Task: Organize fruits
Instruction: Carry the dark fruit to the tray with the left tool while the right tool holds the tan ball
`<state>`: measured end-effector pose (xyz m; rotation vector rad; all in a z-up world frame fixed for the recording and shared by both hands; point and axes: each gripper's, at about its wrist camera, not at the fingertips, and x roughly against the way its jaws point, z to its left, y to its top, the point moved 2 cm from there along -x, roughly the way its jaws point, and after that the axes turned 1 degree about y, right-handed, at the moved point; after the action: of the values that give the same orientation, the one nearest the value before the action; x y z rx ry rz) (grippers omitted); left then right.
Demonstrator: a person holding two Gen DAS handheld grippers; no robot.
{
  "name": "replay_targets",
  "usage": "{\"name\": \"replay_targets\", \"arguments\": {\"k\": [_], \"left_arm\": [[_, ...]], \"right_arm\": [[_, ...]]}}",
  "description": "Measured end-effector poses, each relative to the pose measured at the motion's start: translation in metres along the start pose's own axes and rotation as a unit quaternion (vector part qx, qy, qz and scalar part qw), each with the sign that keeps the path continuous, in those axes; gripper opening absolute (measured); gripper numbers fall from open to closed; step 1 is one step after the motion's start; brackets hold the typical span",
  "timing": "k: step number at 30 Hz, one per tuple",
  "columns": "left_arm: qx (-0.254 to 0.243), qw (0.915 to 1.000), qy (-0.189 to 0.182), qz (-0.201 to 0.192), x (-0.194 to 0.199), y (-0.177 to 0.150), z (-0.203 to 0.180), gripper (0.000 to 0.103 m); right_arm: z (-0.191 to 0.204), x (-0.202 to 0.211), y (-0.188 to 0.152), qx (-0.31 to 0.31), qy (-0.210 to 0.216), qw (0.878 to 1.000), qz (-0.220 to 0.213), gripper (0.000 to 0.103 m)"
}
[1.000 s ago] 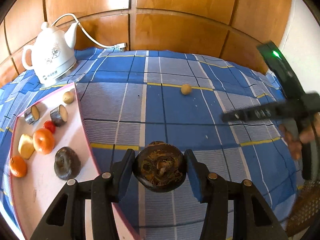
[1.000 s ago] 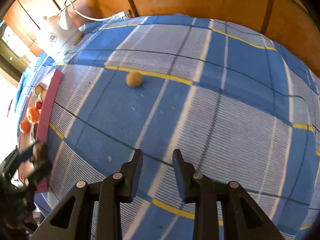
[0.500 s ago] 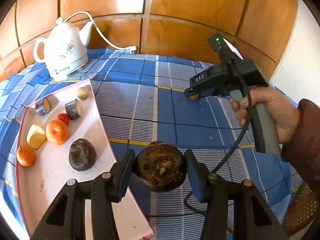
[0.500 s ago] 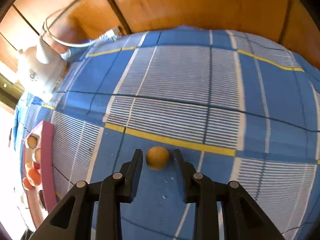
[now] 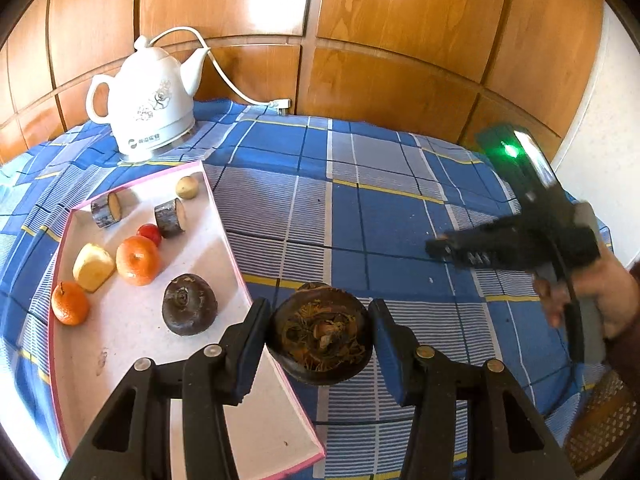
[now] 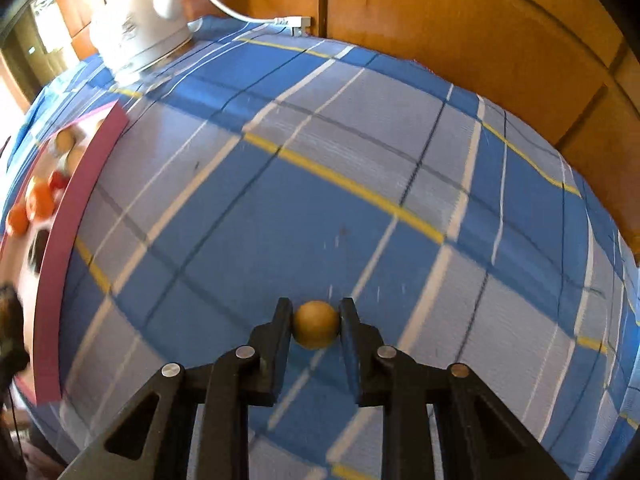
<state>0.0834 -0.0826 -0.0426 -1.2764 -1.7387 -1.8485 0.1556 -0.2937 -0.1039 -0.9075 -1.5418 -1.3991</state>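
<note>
My left gripper [image 5: 318, 334] is shut on a dark brown round fruit [image 5: 320, 338] and holds it over the right rim of the pink-edged white tray [image 5: 132, 344]. The tray holds two oranges [image 5: 138, 260], a yellow wedge [image 5: 93, 267], a small red fruit [image 5: 149, 233], two dark cut pieces [image 5: 171, 218], a small tan fruit [image 5: 187, 187] and another dark round fruit [image 5: 189, 310]. My right gripper [image 6: 315, 322] is shut on a small tan round fruit [image 6: 315, 324] above the blue checked cloth; it also shows in the left wrist view [image 5: 440, 246], blurred.
A white electric kettle [image 5: 146, 110] with its cord stands at the back left of the table, behind the tray. Wooden wall panels [image 5: 380, 48] close off the back. The checked cloth [image 5: 360, 216] covers the table. A woven chair seat [image 5: 600, 428] shows at lower right.
My right gripper has closed on the small tan fruit and lifted it off the cloth, pulling back to the right. My left gripper holds the dark fruit and has shifted slightly.
</note>
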Motion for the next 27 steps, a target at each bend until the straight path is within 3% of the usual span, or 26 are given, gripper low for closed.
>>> {"name": "replay_targets", "arguments": {"k": [7,25,27], "left_arm": [[-0.007,1.0,0.001,-0.007,0.009,-0.002,-0.004,0.051],[-0.022,0.9995,0.023,-0.005,0.023,-0.019,-0.013,0.051],[-0.025,0.9994,0.024,-0.002,0.023,-0.021,-0.015,0.051]], "right_arm": [[-0.003,0.007,-0.029,-0.013,0.022,1.0,-0.007,0.024],[-0.003,0.008,-0.031,-0.009,0.039,0.999,-0.011,0.026],[-0.003,0.007,-0.03,-0.009,0.046,0.999,-0.009,0.031]]}}
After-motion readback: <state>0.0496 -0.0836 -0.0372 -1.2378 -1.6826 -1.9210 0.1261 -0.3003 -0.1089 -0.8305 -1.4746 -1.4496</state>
